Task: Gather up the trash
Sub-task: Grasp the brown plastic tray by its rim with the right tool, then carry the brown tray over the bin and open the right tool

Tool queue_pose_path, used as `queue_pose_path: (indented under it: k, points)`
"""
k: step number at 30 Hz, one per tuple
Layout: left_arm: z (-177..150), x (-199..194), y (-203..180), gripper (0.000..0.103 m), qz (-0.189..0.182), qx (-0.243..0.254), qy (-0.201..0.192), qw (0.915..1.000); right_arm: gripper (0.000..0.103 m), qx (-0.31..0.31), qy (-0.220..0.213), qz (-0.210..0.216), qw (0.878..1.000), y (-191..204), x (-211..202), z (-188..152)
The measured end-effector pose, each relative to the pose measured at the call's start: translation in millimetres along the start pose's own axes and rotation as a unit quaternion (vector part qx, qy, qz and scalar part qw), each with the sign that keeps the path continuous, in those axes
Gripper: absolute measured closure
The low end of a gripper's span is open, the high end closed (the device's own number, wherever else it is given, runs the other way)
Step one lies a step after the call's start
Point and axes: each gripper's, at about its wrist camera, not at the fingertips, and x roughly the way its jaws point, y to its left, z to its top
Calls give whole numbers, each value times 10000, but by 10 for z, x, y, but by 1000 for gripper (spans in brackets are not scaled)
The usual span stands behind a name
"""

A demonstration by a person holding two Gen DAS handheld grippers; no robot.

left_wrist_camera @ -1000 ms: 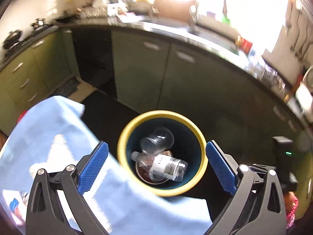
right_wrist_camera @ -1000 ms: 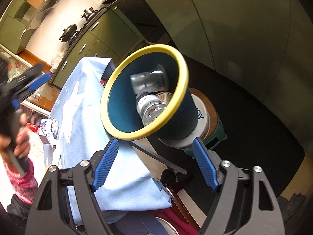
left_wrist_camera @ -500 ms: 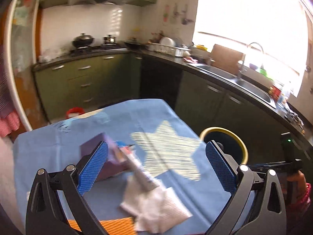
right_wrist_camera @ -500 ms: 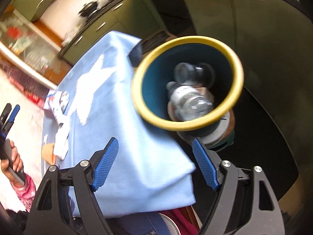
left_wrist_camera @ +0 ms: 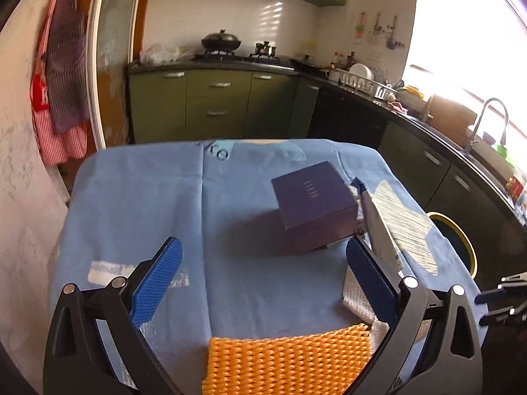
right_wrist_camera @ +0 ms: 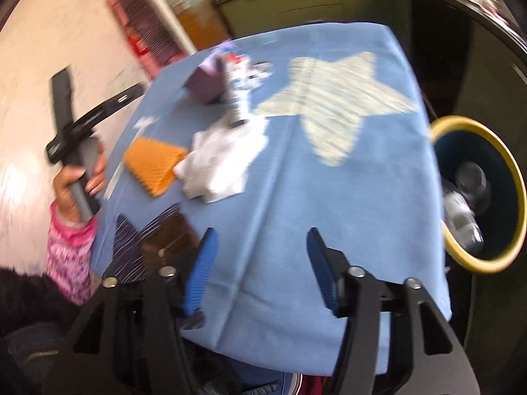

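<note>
On the blue cloth table (left_wrist_camera: 138, 197) lie a purple box (left_wrist_camera: 314, 202), a white tube (left_wrist_camera: 378, 230) leaning beside it, a crumpled white wrapper (right_wrist_camera: 220, 164) and an orange woven piece (left_wrist_camera: 286, 358). My left gripper (left_wrist_camera: 263, 279) is open and empty, hovering over the table's near side. My right gripper (right_wrist_camera: 260, 270) is open and empty over the table's other edge (right_wrist_camera: 329, 217). The yellow-rimmed bin (right_wrist_camera: 481, 194) beside the table holds clear bottles (right_wrist_camera: 461, 210); it also shows in the left wrist view (left_wrist_camera: 461, 243).
Green kitchen cabinets (left_wrist_camera: 214, 108) and a dark counter with a sink tap (left_wrist_camera: 487, 115) run behind and to the right. An apron (left_wrist_camera: 59, 82) hangs on the wall at left. The floor around the bin is dark.
Both grippers swung away from the bin and now face the table. The right view is blurred from motion. Both stayed open and empty.
</note>
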Motion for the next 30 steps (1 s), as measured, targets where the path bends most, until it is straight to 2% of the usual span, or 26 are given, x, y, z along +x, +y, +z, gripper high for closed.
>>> queue_pose_path:
  k: [2,5,8,10,19,23,30]
  points:
    - [-13,62,73,5,-32,-156,74,9998,67,-507,184,52,9985,240,94,24]
    - [-21,86,116,5,-11,-225,20,9997,78,-1188,397,35,9921,523,223,16]
    - [-35,42,107,5,96,-194,-30,9998,86,-1597,600,57,9853,683,331,-12]
    - [-43,50,126,5,91,-239,-39,9997,87,-1802,715,18,9810,757,413,-29]
    - [-69,37,54,5,-11,-193,-54,9998,87,-1941,970,-93,9761,750,621,-19]
    - [-83,58,57,5,-56,-203,-13,9998,98,-2011,967,-166,9746,755,653,-39]
    - [-88,67,69,5,-66,-210,17,9998,98,-1847,808,-143,9794,686,553,-87]
